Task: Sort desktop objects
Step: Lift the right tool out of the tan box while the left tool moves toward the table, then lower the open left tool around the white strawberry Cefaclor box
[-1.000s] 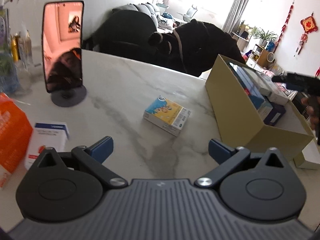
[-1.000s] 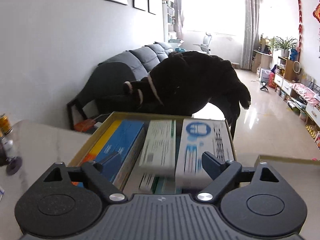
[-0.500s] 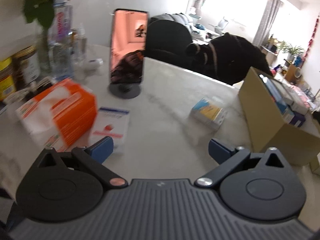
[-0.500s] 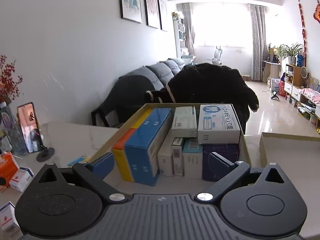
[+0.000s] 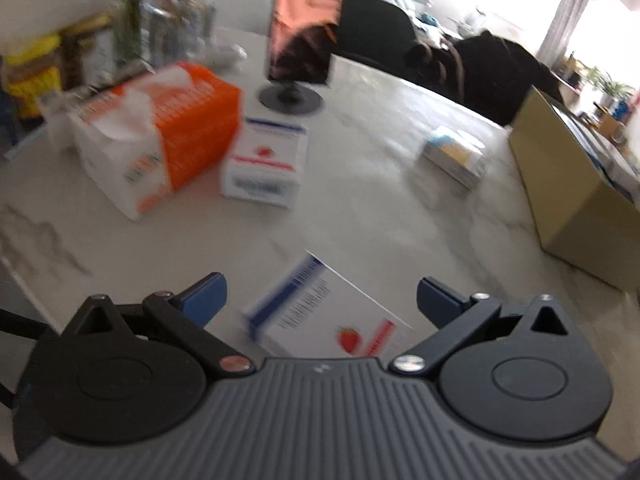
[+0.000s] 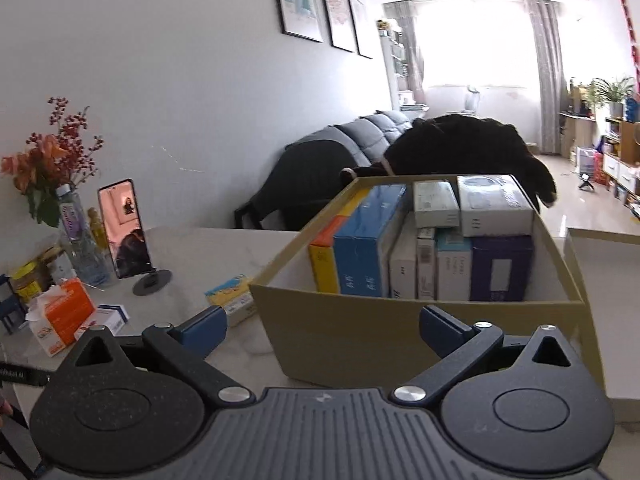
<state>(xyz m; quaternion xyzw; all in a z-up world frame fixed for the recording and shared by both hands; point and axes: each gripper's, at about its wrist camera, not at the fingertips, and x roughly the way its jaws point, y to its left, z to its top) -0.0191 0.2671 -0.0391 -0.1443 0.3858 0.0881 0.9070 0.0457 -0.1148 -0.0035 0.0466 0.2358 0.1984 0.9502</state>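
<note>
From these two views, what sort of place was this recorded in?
Most likely a home living room: a grey sofa stands along the wall under framed pictures, and a white marble-patterned table holds a vase of red and orange flowers.

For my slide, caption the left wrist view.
Open left gripper poised over a white strawberry-printed carton on the marble table, orange tissue box beyond.
</note>
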